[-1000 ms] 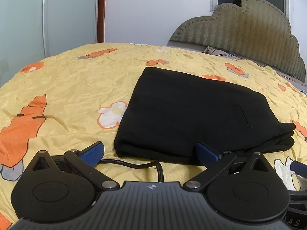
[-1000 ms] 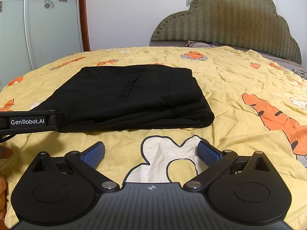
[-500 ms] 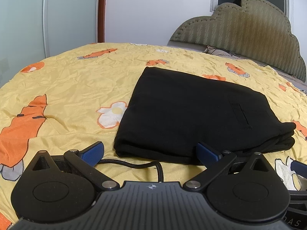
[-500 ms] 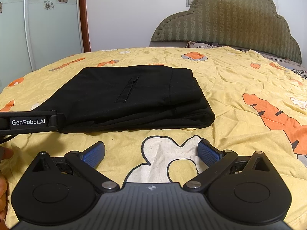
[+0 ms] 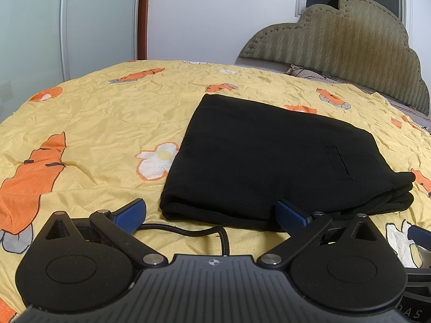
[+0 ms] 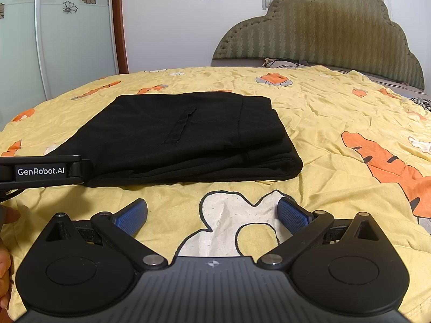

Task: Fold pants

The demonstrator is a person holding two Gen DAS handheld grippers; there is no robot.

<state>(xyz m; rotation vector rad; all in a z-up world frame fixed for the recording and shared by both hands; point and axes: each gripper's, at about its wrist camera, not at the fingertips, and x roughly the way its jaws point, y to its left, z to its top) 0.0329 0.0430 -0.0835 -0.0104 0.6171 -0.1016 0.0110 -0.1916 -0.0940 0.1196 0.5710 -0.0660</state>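
The pants (image 5: 269, 161) lie folded on the bed (image 5: 94, 123), just ahead of both hand-held grippers (left (image 5: 211, 212), right (image 6: 212, 212)), whose jaws stand apart and empty; folding looks finished.

The wrinkled yellow bedspread with orange tiger and white flower prints (image 5: 94, 123) lies bare and flat on every side of the folded black fabric pants (image 5: 264, 156), so there is open passage to the left, behind and to the right of the bundle. The bundle itself is a low, layered block in the middle of the bed. In the left wrist view, a black braided cable (image 5: 188, 232) snakes over the sheet just before its near edge. At the far side, the olive quilted scalloped headboard (image 6: 323, 35) closes the way. The left gripper's black labelled body (image 6: 40, 171) reaches in touching the bundle's left corner.
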